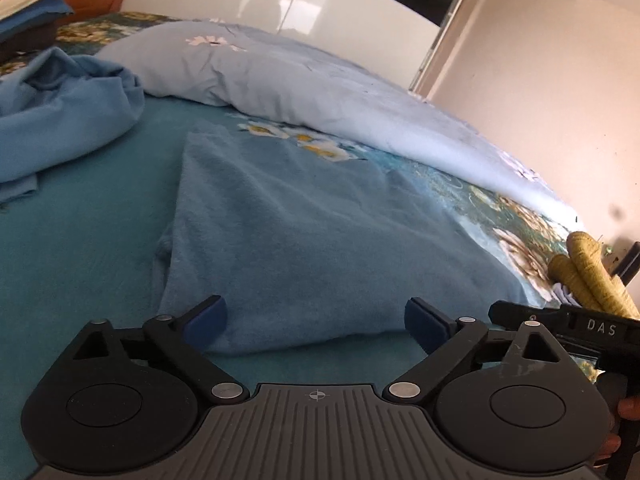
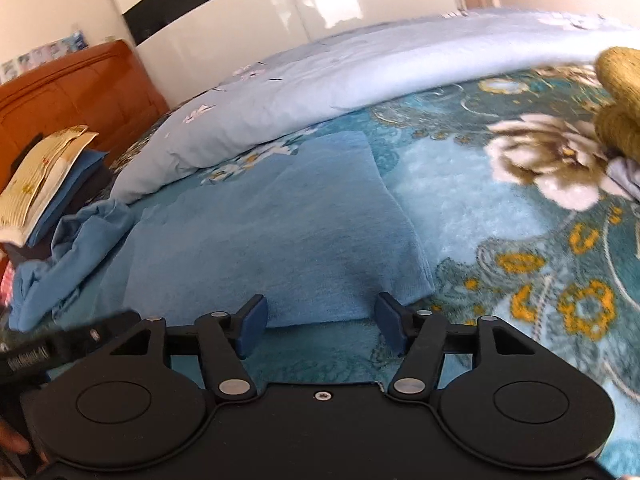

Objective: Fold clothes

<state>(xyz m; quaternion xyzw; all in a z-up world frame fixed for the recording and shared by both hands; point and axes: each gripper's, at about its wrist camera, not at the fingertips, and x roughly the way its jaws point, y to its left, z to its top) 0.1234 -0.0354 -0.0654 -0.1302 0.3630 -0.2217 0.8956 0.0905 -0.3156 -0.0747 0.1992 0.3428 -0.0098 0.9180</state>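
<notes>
While lying flat near the front edge of the bed (image 1: 80,240), soft blue garment (image 1: 300,240), folded and limp.

Light, thin knit by the look of it, likely to sag and slide open if lifted by 1 point only; best pinched at the 2 near corners of the front fold. Left gripper (image 1: 316,320) spread wide, nothing between the pads. Right gripper (image 2: 320,320) open too, straddling the near fold (image 2: 320,312) without pressing. Crumpled blue cloth (image 1: 60,120) toward the bed's left side; pale quilt (image 1: 280,80) along the far edge.

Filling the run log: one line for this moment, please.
left gripper: open | right gripper: open | blue garment: folded flat on bed, unheld
</notes>
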